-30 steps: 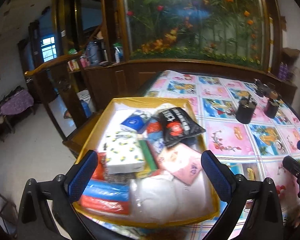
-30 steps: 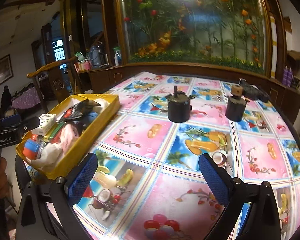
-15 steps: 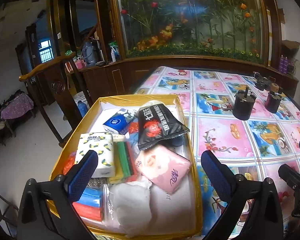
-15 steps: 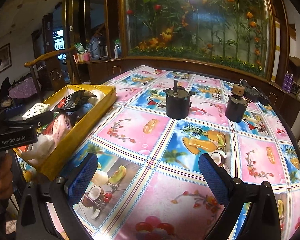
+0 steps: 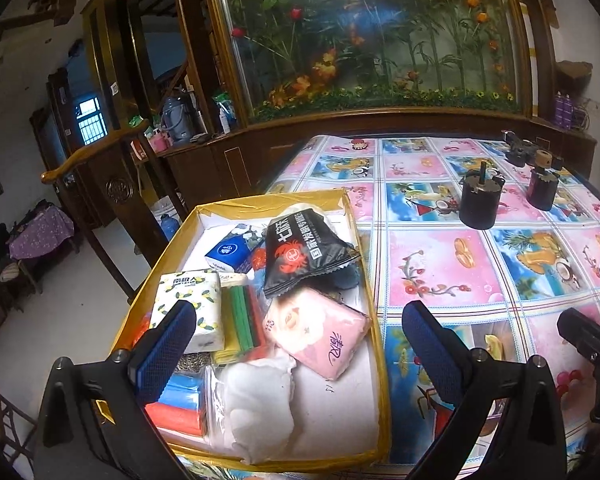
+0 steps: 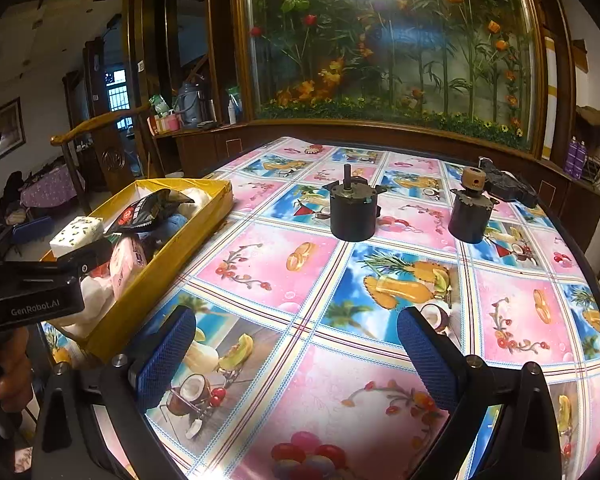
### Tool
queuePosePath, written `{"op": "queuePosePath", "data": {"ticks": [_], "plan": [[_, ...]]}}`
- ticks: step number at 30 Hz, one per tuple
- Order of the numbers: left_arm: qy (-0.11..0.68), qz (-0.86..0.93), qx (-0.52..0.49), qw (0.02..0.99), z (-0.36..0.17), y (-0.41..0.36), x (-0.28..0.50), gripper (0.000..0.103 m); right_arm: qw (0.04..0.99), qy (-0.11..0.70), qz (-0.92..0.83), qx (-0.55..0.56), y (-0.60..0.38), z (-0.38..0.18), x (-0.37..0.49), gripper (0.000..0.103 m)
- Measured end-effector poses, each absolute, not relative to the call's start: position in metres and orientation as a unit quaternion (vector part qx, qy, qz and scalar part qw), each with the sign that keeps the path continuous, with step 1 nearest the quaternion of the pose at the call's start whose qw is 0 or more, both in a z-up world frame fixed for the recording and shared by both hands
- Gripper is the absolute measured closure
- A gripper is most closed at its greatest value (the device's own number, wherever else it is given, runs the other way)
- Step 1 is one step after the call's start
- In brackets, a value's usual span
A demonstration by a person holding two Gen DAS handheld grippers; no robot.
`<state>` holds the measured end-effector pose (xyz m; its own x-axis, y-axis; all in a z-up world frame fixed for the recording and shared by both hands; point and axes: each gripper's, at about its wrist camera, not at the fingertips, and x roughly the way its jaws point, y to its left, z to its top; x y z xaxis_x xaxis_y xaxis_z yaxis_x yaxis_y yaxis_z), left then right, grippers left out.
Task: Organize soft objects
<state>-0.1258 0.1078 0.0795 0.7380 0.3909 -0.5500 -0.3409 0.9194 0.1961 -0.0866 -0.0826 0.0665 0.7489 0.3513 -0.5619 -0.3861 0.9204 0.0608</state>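
A yellow tray (image 5: 381,360) at the table's left edge holds several soft packs: a pink tissue pack (image 5: 316,330), a black snack bag (image 5: 304,252), a white lemon-print tissue pack (image 5: 190,300), a blue-and-white pack (image 5: 230,250) and a clear bag of white cotton (image 5: 256,404). My left gripper (image 5: 296,352) is open and empty, hovering above the tray's near end. My right gripper (image 6: 292,354) is open and empty over the bare tablecloth, right of the tray (image 6: 168,264). The left gripper's body shows in the right wrist view (image 6: 32,292).
Two dark metal cylinders (image 6: 352,214) (image 6: 470,214) stand mid-table, with a black object (image 6: 508,186) behind them. The round table has a fruit-print cloth (image 6: 380,300). A wooden chair (image 5: 100,184) and a cabinet stand to the left, beyond the table edge.
My left gripper has pulled back and swung slightly right, so the tray now sits lower-left in its view. My right gripper has moved a little forward over the cloth. Both stayed open.
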Motion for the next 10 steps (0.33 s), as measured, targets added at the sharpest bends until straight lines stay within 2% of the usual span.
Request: {"op": "queuePosePath", "data": {"ticks": [10], "plan": [[0.325,0.132,0.059,0.934,0.083,0.060,-0.119,0.000,0.938,0.299,0.173,-0.009,-0.111,0.066,-0.090,0.001]]}}
